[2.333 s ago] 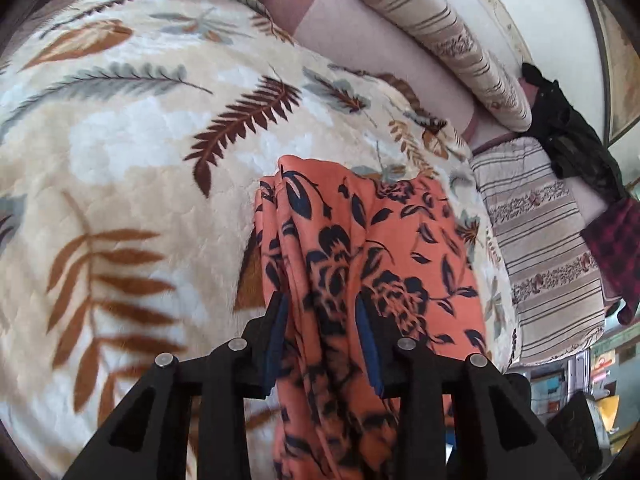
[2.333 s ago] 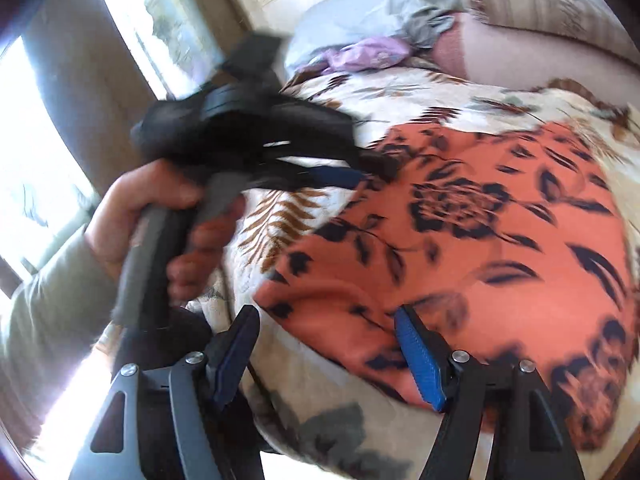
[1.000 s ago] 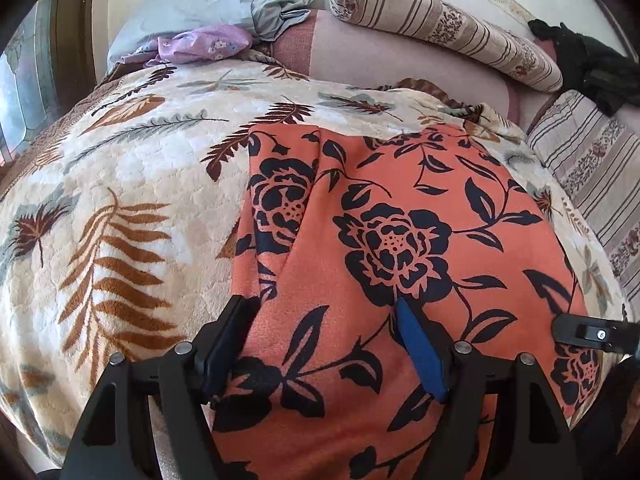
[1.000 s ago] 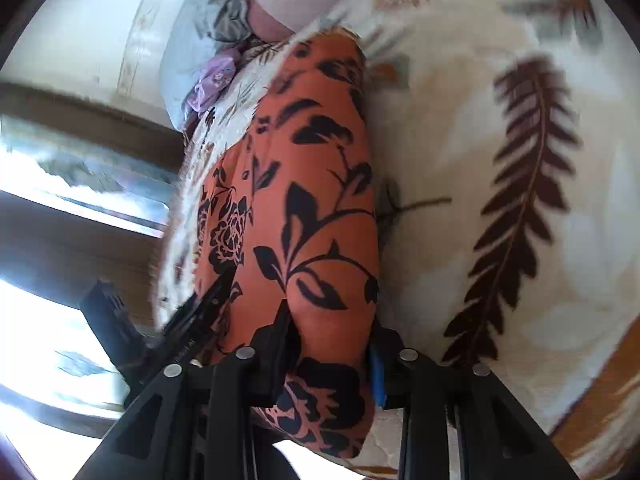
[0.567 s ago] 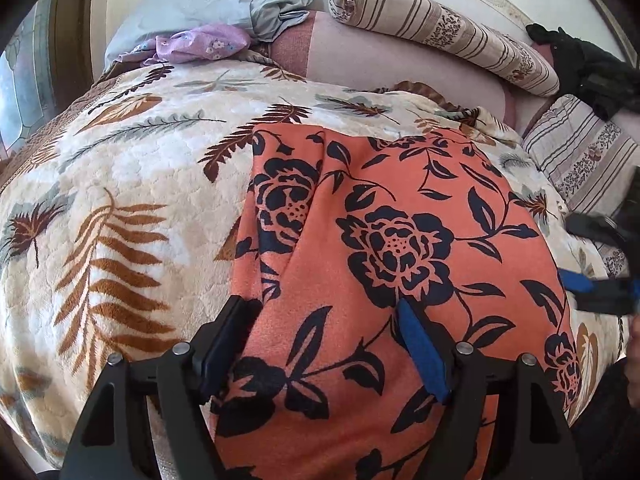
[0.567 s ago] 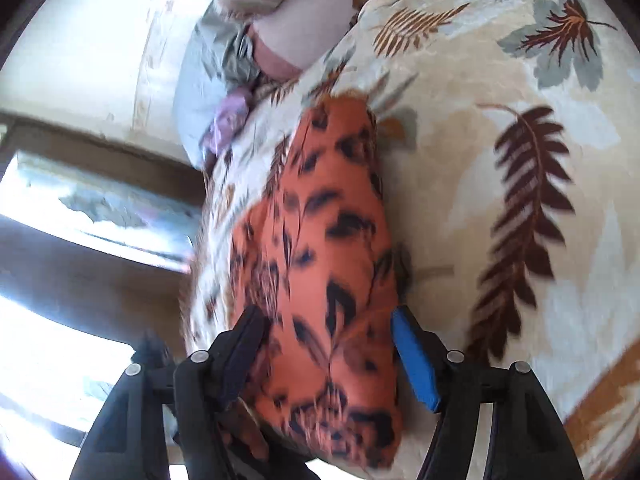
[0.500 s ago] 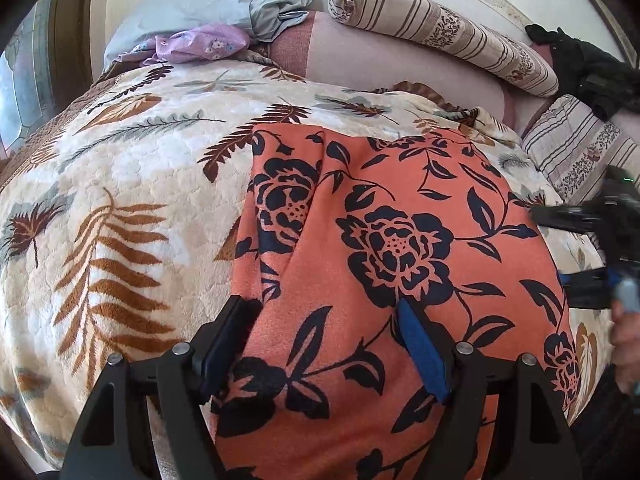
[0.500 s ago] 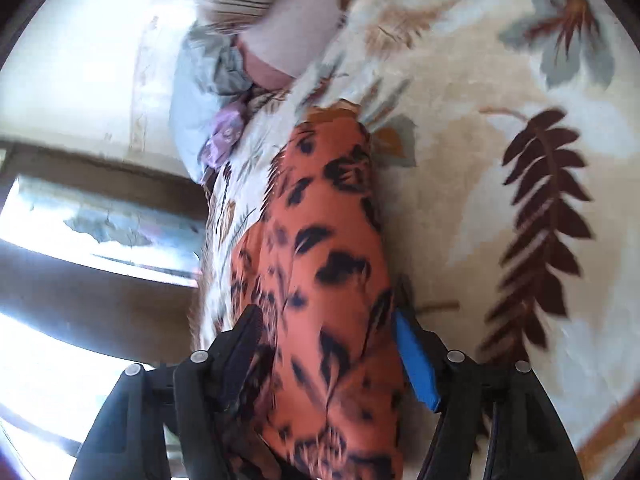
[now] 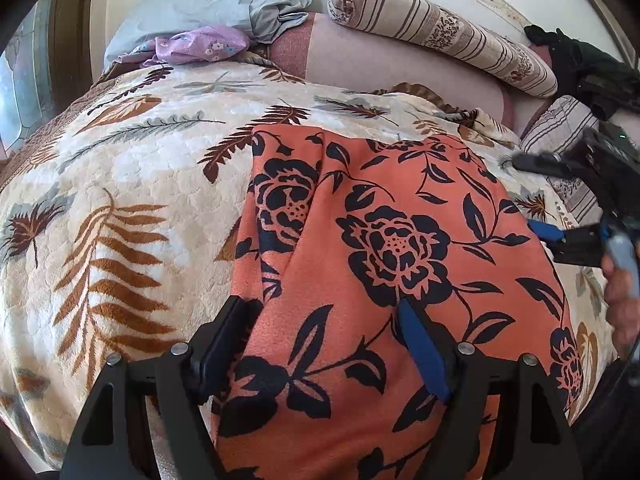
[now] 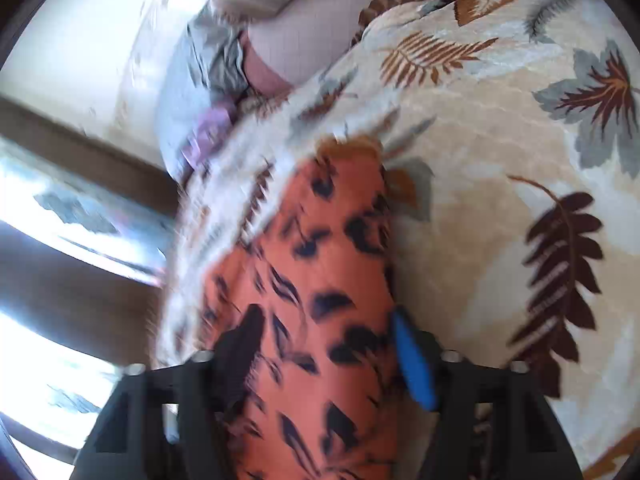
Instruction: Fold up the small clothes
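Nearest the lens: left hand-held gripper (image 9: 328, 344), jaws spread wide, straddling the near part of the orange floral garment (image 9: 384, 248). Pads not pinching; nothing held.

Right hand-held gripper (image 10: 324, 356): jaws opening, cloth lying between them but no pad pressing on it. Also seen at the right edge of the left wrist view, with a hand (image 9: 622, 292) on its handle, just off the garment's right border. Right wrist view is motion-blurred, so fine detail there is poor.

Garment: spread on the bed, on a cream blanket (image 9: 120, 200) with a leaf print. Lies mostly flat. One lengthwise crease or overlapped flap runs down its left part. Far edge roughly straight. Which kind of garment it is, cannot tell.

Farther back: pink headboard cushion (image 9: 360, 56), striped bolster (image 9: 440, 32), grey pillow (image 9: 208, 0) with a small purple cloth (image 9: 200, 46) against it, dark clothing (image 9: 584, 68) at far right.

Step in hand, as judged: a fold has been laid down and both grippers have let go; the piece looks part folded, not finished.

Next move likely calls for: taking two corners of one edge, one per gripper, pinching all layers, then carrying that edge across to halve the piece. The flap at left may want smoothing first, or it will be folded in.
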The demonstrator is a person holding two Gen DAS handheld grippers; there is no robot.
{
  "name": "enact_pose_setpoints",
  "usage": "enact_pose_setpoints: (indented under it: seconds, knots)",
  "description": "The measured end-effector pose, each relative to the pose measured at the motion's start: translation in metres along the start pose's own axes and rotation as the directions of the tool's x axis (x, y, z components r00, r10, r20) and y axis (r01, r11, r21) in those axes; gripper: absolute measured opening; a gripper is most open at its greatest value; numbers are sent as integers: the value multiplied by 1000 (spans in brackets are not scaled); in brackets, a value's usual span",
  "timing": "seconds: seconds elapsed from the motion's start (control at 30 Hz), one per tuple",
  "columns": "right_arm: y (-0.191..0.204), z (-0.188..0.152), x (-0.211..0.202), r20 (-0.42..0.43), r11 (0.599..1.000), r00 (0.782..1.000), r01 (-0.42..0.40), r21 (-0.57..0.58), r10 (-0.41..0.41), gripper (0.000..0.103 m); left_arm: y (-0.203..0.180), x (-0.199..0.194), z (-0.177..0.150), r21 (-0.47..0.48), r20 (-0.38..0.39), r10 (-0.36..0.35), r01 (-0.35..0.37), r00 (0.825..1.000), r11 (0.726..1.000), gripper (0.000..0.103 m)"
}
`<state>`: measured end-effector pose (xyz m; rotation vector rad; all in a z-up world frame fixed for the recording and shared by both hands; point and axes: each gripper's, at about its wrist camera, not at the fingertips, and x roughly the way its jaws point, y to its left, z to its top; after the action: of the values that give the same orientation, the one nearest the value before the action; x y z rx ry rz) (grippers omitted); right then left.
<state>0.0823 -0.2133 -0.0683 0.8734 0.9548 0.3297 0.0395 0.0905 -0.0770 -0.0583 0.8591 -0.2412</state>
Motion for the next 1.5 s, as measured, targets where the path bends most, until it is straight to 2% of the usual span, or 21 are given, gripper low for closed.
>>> enact_pose_setpoints:
  seconds: [0.03,0.07,0.13,0.27,0.3,0.37,0.4,0.57,0.6,0.63,0.67,0.7,0.77,0.93,1.03,1.17,1.23,1.27,1.3,1.4,1.5]
  knots:
    - [-12,6,12,-29,999,1000,5,46,-4,79,0,0,0,0,1,0,0,1000,1000,80]
    - [-26,10,32,-109,994,993,57,90,-47,68,0,0,0,0,2,-1,1,1000,1000,80]
    - [-23,11,48,-134,994,987,94,57,-86,44,0,0,-1,7,5,0,0,1000,1000,80]
    - [33,-7,27,-5,935,953,297,-195,-304,44,0,-1,-1,1,16,4,-4,1000,1000,81]
    - [39,-12,17,17,935,957,287,-207,-290,45,0,-2,-1,-2,18,5,-4,1000,1000,81]
    - [48,-17,-5,54,948,971,237,-213,-231,64,3,-7,0,-24,15,-7,7,1000,1000,80]
    - [55,-25,-17,68,949,976,219,-228,-209,67,6,-12,0,-47,7,-9,9,1000,999,80]
    - [83,-73,-53,12,948,999,39,-316,-37,69,34,-67,-13,-289,48,-104,113,993,951,77]
    - [81,-83,-54,-9,942,1000,19,-335,-23,70,38,-64,-20,-306,-11,-78,71,997,949,77]
    - [75,-92,-47,-36,942,999,16,-335,-30,73,43,-50,-28,-328,-117,-79,37,990,944,64]
    - [66,-99,-36,-81,947,995,33,-319,-62,74,52,-33,-39,-384,-214,-127,36,969,923,55]
    - [55,-104,-22,-154,958,983,52,-282,-99,74,58,-34,-41,-419,-190,-149,57,970,906,55]
    - [50,-107,-21,-153,966,986,28,-255,-69,74,54,-49,-28,-408,-207,-122,28,971,912,54]
    - [53,-105,-35,-133,966,990,7,-259,-43,75,38,-73,19,-340,-111,-115,71,987,938,63]
    - [48,-106,-38,-126,970,992,-6,-242,-25,75,33,-56,53,-299,-99,-126,92,987,950,65]
    - [42,-104,-48,-113,973,994,-13,-229,-13,75,44,7,77,-304,-164,-160,105,973,947,65]
    - [36,-99,-56,-103,975,995,-9,-221,-14,75,61,49,68,-382,-284,-195,76,939,921,52]
    - [33,-97,-58,-100,976,995,-3,-218,-20,75,72,55,65,-465,-259,-268,123,928,876,52]
    - [31,-95,-59,-99,977,995,2,-212,-24,75,77,54,67,-498,-243,-291,139,925,856,52]
    - [21,-87,-63,-94,984,995,5,-178,-22,75,78,30,74,-483,-173,-260,148,950,863,53]
    - [12,-80,-62,-97,989,995,-6,-150,-8,75,78,14,65,-476,-160,-275,170,948,863,71]
